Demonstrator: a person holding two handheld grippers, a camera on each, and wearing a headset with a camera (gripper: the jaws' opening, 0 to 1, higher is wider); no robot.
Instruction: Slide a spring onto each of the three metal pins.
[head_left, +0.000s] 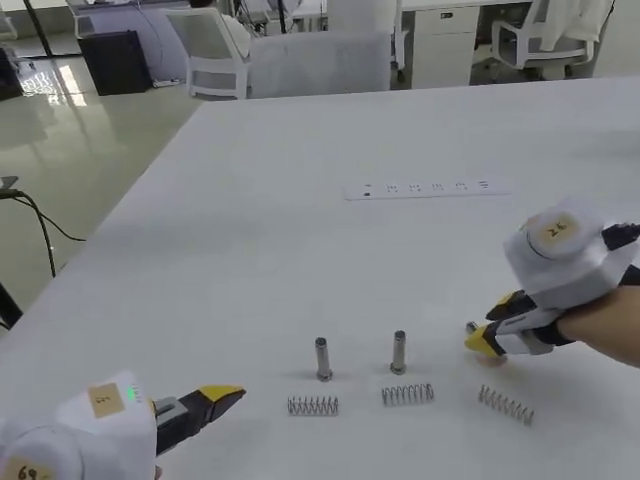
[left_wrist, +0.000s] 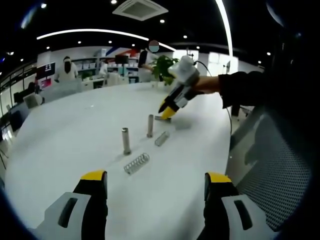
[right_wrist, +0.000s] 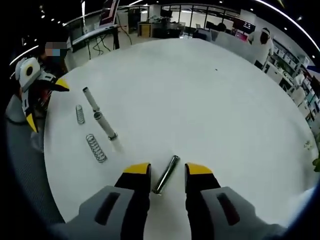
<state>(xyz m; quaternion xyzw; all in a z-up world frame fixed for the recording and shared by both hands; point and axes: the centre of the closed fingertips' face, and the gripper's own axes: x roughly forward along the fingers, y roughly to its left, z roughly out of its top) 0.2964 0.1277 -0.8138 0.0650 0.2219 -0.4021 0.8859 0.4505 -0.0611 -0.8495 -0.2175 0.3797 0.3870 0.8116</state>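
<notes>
Two upright pins (head_left: 322, 358) stood on the surface (head_left: 300, 220), three springs (head_left: 408, 394) lying unfitted just before them. The third pin (right_wrist: 166, 174) lay between the right claw (right_wrist: 167, 167), jaws part-open, ungripped. Left claw (left_wrist: 155, 176) open, empty. Judged step: seizing that pin; next, close and stand it upright

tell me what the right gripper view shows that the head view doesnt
Right gripper view: the third pin seen along its full length, lying flat on the table between the open jaws of the right gripper.

Head view: a white power strip farther back on the table, and the rightmost spring lying near the right gripper.

Both: the two upright pins, the two springs lying beside them, and the left gripper.
</notes>
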